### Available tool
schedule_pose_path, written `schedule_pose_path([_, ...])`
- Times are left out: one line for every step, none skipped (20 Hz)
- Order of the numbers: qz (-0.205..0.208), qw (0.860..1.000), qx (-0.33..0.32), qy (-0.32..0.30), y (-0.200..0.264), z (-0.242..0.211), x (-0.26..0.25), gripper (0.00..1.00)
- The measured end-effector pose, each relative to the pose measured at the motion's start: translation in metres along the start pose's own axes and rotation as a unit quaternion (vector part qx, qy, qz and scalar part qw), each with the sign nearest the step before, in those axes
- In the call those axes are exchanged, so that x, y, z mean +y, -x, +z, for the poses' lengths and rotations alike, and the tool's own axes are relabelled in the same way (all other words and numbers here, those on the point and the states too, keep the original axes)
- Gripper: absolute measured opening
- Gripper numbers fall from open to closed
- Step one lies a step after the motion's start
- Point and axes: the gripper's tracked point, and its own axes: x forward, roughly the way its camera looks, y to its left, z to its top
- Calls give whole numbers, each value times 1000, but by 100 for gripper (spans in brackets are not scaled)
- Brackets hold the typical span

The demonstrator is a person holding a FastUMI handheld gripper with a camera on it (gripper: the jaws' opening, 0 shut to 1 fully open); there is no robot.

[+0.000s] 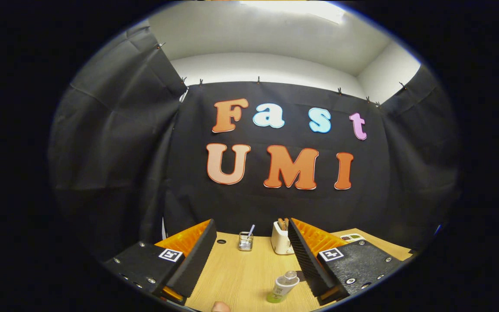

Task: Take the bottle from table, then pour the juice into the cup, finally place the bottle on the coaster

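Gripper (pixel 249 255) hovers wide apart, bottle untouched.
The small bottle (pixel 284 287) stands on the surface (pixel 236 273) between the fingers, close to the right one; closing off-centre could knock it over.

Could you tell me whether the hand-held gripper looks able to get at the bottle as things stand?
Probably yes. The hand-held gripper is open, and the bottle stands on the table between its fingers, close to the right finger, with nothing in front of it. It would need to lower first.
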Motion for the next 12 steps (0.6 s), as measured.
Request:
schedule_pose_path([0,1000,6,-10,-1,-6,-3,98])
schedule_pose_path([-2,1000,12,-20,-2,-14,-7,98])
schedule_pose_path([-7,999,21,-27,-3,-24,-14,98])
schedule_pose_path([-15,999,28,-29,-4,-32,-22,99])
schedule_pose_path([-21,999,38,-25,-6,-42,-28,98])
schedule_pose_path([-25,998,47,-23,-7,-54,-34,99])
schedule_pose_path([-28,998,55,-25,-9,-64,-39,98])
schedule_pose_path([-32,997,64,-29,-10,-77,-44,98])
schedule_pose_path([-34,996,76,-34,-10,-92,-48,98])
schedule_pose_path([-38,995,88,-36,-9,-106,-54,98])
schedule_pose_path([-43,994,99,-33,-7,-119,-60,98])
schedule_pose_path([-50,992,110,-27,-6,-131,-67,99])
